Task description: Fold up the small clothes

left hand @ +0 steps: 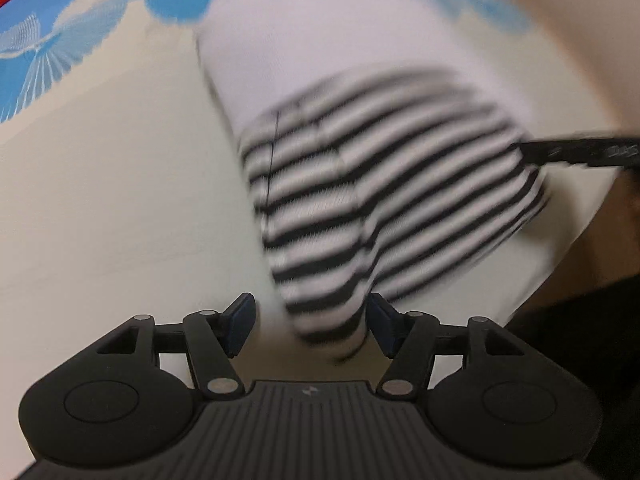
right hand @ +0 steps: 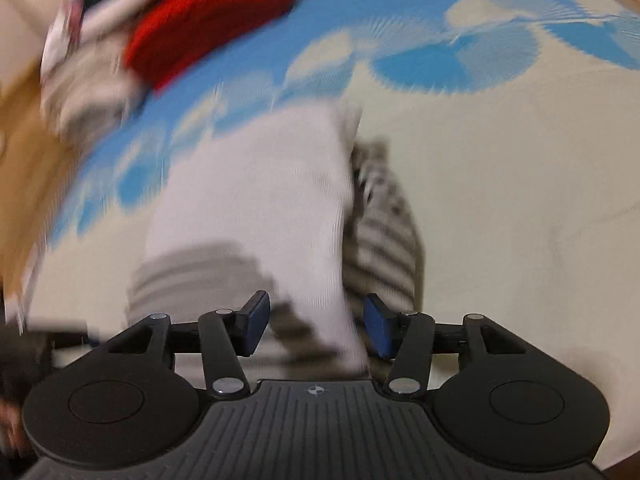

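A small garment, plain white above and black-and-white striped below (left hand: 360, 184), lies on a cream cloth. In the left wrist view my left gripper (left hand: 310, 322) is open, its jaws wide apart, with the striped end lying between the fingers. The other gripper's black finger (left hand: 576, 152) reaches the garment's right edge. In the right wrist view my right gripper (right hand: 316, 326) is open, with the white part of the garment (right hand: 260, 200) running up from between the jaws and the striped part (right hand: 384, 240) beside it. Both views are motion-blurred.
The cream cloth has a blue patterned border (right hand: 420, 64) at the far side. A red garment (right hand: 208, 20) and other mixed clothes (right hand: 80, 80) are piled at the far left in the right wrist view. Brown floor (right hand: 24, 152) shows at left.
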`<action>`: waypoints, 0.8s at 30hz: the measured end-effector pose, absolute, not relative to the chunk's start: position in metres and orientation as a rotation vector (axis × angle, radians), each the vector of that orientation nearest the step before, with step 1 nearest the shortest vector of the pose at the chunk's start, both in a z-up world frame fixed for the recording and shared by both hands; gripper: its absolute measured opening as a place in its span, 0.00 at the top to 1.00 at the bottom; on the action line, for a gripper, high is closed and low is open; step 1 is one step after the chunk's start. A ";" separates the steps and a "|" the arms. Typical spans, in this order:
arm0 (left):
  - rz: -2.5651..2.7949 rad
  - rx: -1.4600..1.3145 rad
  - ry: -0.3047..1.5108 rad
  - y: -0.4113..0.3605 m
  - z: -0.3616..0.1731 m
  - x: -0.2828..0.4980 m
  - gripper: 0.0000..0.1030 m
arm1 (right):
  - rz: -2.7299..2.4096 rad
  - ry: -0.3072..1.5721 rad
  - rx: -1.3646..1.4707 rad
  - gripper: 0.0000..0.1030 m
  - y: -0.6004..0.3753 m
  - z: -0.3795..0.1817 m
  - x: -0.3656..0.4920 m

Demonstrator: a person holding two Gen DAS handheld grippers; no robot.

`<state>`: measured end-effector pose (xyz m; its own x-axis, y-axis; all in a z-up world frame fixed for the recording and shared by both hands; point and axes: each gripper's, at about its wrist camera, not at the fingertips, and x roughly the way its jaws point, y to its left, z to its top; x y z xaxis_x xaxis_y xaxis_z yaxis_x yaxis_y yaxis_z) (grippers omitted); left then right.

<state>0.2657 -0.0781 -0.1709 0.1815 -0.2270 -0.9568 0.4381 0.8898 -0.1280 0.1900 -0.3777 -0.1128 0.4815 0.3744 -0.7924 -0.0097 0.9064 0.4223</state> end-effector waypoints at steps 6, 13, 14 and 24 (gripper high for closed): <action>-0.513 0.130 1.268 -0.077 -0.156 0.266 0.35 | 0.326 1.115 0.285 0.97 -0.368 -0.123 0.181; -0.554 -0.144 1.202 -0.046 -0.124 0.294 0.28 | 0.277 1.160 0.361 0.96 -0.392 -0.131 0.173; -0.542 -0.182 1.195 -0.041 -0.121 0.301 0.23 | 0.285 1.153 0.369 0.91 -0.392 -0.129 0.173; -0.382 -0.512 1.243 -0.016 -0.156 0.393 0.17 | 0.203 0.980 0.592 0.25 -0.406 -0.114 0.203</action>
<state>0.3927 -0.0159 -0.1558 0.2830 -0.5392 -0.7932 -0.0004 0.8269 -0.5623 0.2027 -0.4057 -0.1143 0.5530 0.4191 -0.7201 0.0985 0.8253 0.5560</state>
